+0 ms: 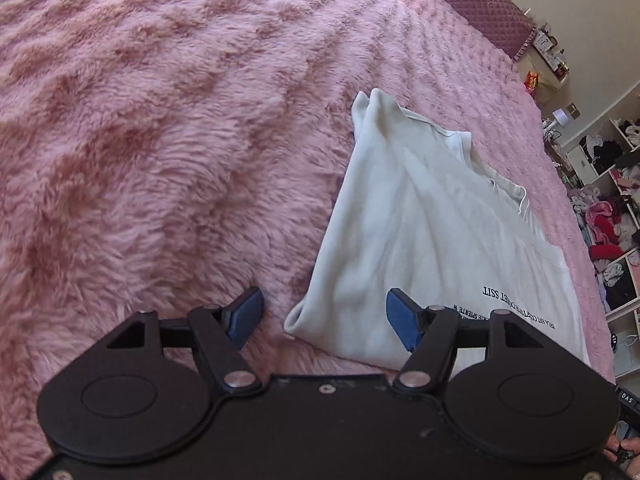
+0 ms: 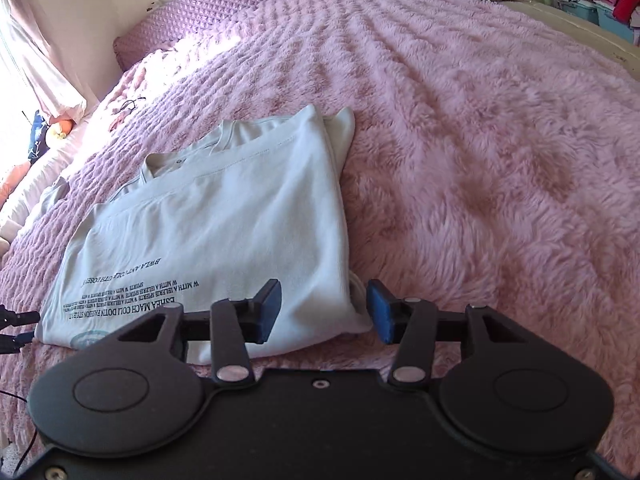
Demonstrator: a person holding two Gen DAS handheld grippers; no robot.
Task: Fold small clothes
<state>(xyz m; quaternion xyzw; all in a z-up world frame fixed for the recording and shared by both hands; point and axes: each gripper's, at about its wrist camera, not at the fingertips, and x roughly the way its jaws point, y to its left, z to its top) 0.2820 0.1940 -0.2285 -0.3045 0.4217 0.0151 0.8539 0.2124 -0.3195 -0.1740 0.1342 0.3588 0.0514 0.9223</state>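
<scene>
1. We are holding the left gripper (image 1: 324, 316) at the bottom of the frame, jaws open and empty.
2. We are holding the right gripper (image 2: 324, 308) likewise, its open jaws straddling a corner of the white shirt (image 2: 224, 216) without pinching it.
3. The shirt is lying folded on the pink blanket (image 2: 480, 140), its lower left cut off by the gripper body and its print too small to read.

One white T-shirt (image 2: 224, 216) lies on one fluffy pink blanket (image 2: 480, 140), two grippers over it, the left gripper (image 1: 324, 314) and right gripper (image 2: 324, 310), each showing two blue pads, plus one purple quilted headboard (image 2: 224, 4).
</scene>
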